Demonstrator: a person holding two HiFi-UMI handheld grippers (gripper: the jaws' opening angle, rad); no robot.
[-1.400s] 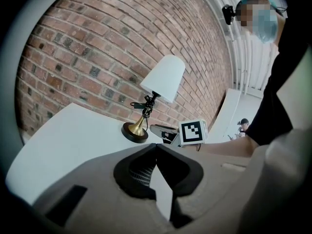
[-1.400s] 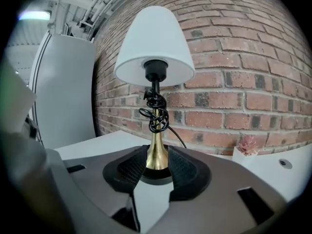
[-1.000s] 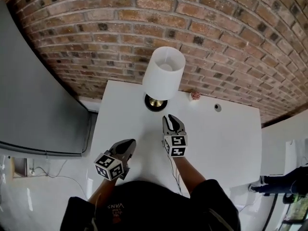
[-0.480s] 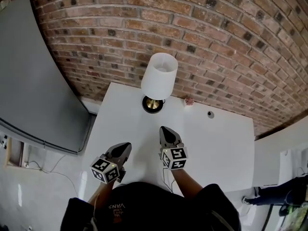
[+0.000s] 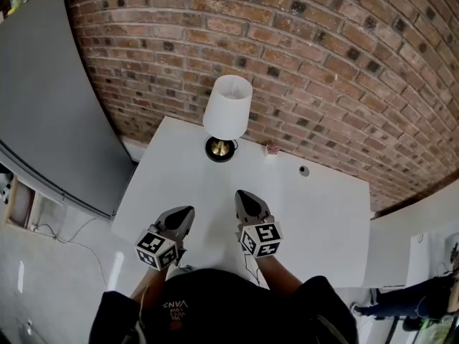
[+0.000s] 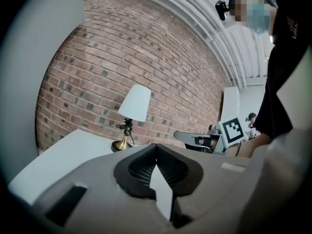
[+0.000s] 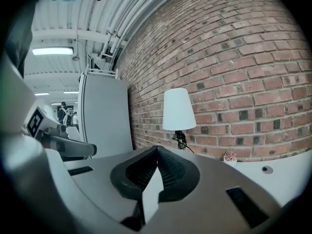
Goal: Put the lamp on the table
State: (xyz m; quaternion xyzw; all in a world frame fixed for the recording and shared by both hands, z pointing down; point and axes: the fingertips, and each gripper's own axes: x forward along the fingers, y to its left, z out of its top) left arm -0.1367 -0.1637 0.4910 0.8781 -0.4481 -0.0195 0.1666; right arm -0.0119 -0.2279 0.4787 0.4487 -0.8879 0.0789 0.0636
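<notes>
Standing upright near the far edge of the white tabletop, close to the brick wall, the lamp is resting on its round brass-coloured base with its white shade above, and neither gripper is touching it. The left gripper is hovering over the near left part of the tabletop. Its jaws are pressing together with nothing between them, the dark pads meeting along a single seam in the left gripper view. The right gripper is hovering just beside it, toward the middle of the tabletop, and its jaws are likewise pressing together on nothing. Both grippers are pointing toward the wall, well apart from the lamp, each carrying its cube with square markers at the rear. A small pink object is sitting on the tabletop to the right of the lamp's base, near the wall, and a small round hole is showing farther right. A grey panel is standing to the left of the tabletop.
</notes>
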